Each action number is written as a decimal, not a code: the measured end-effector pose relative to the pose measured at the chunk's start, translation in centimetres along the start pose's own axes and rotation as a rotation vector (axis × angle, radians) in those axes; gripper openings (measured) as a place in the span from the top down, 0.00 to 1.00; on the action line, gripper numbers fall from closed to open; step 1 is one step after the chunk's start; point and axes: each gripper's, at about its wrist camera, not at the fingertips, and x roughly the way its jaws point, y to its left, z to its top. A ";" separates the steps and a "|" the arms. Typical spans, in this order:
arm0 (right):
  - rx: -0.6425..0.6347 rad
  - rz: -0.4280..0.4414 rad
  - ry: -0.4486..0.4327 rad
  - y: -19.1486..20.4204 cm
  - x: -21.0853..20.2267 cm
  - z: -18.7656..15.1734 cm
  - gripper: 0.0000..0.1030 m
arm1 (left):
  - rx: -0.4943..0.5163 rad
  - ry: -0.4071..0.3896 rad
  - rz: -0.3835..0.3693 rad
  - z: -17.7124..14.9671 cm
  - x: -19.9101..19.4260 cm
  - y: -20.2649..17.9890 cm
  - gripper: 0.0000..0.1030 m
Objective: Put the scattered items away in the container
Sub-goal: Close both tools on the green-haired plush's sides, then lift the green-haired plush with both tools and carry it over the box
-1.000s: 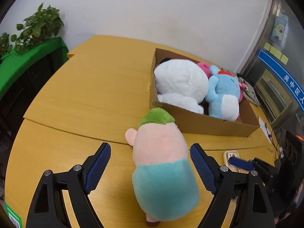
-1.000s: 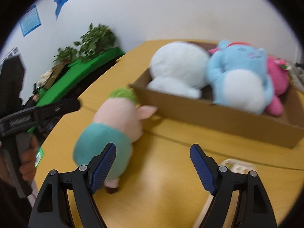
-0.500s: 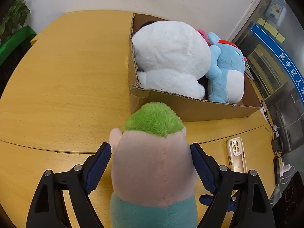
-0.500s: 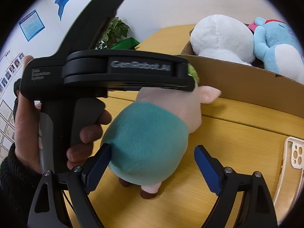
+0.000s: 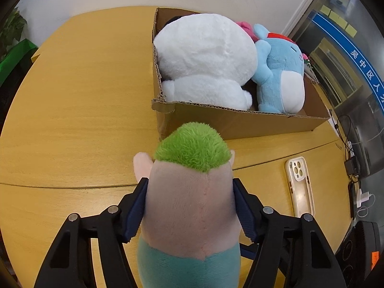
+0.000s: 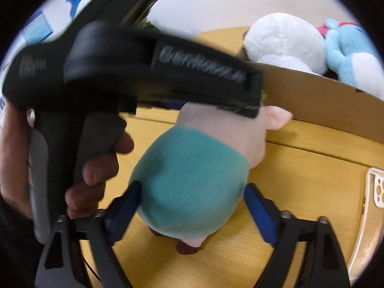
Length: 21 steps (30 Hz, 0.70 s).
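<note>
Now left gripper (image 5: 189, 206) squeezes pig plush (image 5: 189, 201) before cardboard box (image 5: 240, 124).

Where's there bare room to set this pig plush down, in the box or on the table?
The cardboard box is crowded: the white plush fills its left end and the blue plush sits beside it. Bare box floor shows only at the right end. On the wooden table, the patch left of the box lies open; the phone case takes the right.

White plush (image 5: 204, 57) and blue plush (image 5: 280, 76) crowd the box (image 5: 240, 124).
</note>
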 end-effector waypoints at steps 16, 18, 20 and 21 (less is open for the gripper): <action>-0.077 0.042 -0.106 -3.3 -6.3 -2.1 0.51 | 0.083 -0.032 -0.025 0.8 -2.6 -6.6 0.36; -0.086 0.042 -0.128 -4.3 -8.1 -2.0 0.51 | 0.101 -0.054 -0.033 1.5 -3.3 -8.5 0.36; -0.097 0.040 -0.151 -5.3 -9.9 -1.6 0.51 | 0.117 -0.079 -0.048 2.5 -4.1 -10.4 0.36; -0.111 0.032 -0.167 -5.9 -11.0 -1.3 0.51 | 0.123 -0.091 -0.057 3.1 -4.4 -11.3 0.36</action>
